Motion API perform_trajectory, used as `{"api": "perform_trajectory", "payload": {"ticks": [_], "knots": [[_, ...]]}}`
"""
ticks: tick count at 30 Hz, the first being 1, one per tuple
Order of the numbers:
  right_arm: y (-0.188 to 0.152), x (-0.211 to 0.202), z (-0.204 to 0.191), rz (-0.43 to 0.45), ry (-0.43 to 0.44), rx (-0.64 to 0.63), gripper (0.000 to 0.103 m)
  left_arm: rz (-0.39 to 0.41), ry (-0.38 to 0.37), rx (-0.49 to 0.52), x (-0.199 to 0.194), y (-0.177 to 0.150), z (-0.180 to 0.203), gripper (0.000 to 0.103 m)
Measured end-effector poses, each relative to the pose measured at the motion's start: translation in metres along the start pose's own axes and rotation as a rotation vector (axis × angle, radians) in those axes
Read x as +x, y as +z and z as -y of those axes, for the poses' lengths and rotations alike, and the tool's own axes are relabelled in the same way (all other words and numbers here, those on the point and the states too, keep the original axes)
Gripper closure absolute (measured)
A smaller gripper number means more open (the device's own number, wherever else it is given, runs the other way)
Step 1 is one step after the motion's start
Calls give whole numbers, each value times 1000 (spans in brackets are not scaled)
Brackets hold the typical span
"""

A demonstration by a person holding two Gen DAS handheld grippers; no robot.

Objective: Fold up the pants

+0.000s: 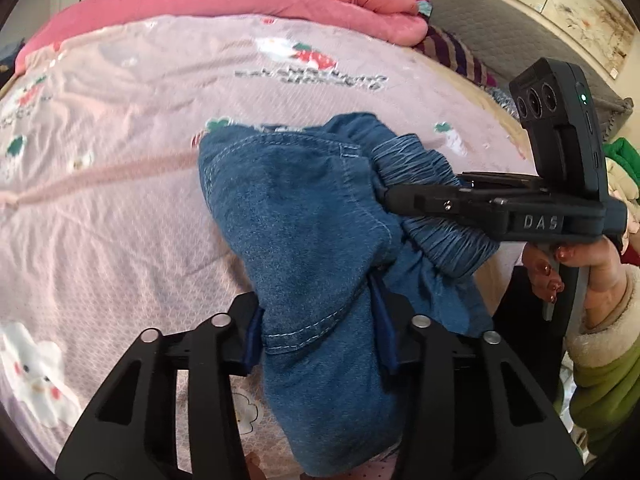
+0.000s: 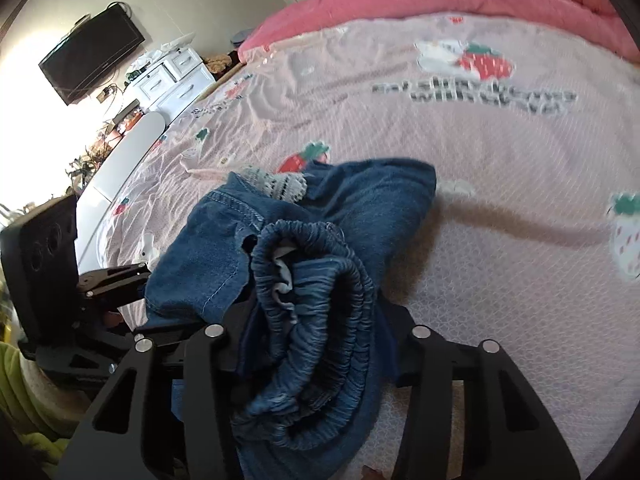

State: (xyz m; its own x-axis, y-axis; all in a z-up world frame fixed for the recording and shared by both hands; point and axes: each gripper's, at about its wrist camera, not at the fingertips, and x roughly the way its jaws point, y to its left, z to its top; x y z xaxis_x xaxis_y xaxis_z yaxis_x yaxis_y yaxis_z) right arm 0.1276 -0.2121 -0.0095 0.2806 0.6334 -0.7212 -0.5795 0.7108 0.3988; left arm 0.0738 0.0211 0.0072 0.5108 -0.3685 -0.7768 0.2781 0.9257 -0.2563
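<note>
Blue denim pants lie bunched on the pink strawberry-print bed sheet. My left gripper is shut on a thick fold of the denim, its blue pads pressing both sides. In the left wrist view my right gripper comes in from the right and bites the gathered elastic waistband. In the right wrist view the waistband fills the space between the fingers of my right gripper, which is shut on it. The left gripper shows at the pants' left edge.
A rolled pink quilt lies along the far side of the bed. A grey headboard stands at the right. A person's hand with a green sleeve holds the right gripper. A wall television and white drawers stand beyond the bed.
</note>
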Motion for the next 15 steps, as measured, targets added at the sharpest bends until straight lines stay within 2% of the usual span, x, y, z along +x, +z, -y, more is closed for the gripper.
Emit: {"api": "perform_trajectory", "payload": {"ticks": [4, 10, 15], "knots": [[16, -12, -12, 51, -7, -52, 58, 37, 11, 7, -10, 13, -3, 68], [63, -11, -16, 138, -2, -86, 58, 110, 69, 10, -21, 46, -20, 68], [82, 22, 3, 109, -8, -48, 58, 94, 109, -7, -3, 60, -38, 68]]}}
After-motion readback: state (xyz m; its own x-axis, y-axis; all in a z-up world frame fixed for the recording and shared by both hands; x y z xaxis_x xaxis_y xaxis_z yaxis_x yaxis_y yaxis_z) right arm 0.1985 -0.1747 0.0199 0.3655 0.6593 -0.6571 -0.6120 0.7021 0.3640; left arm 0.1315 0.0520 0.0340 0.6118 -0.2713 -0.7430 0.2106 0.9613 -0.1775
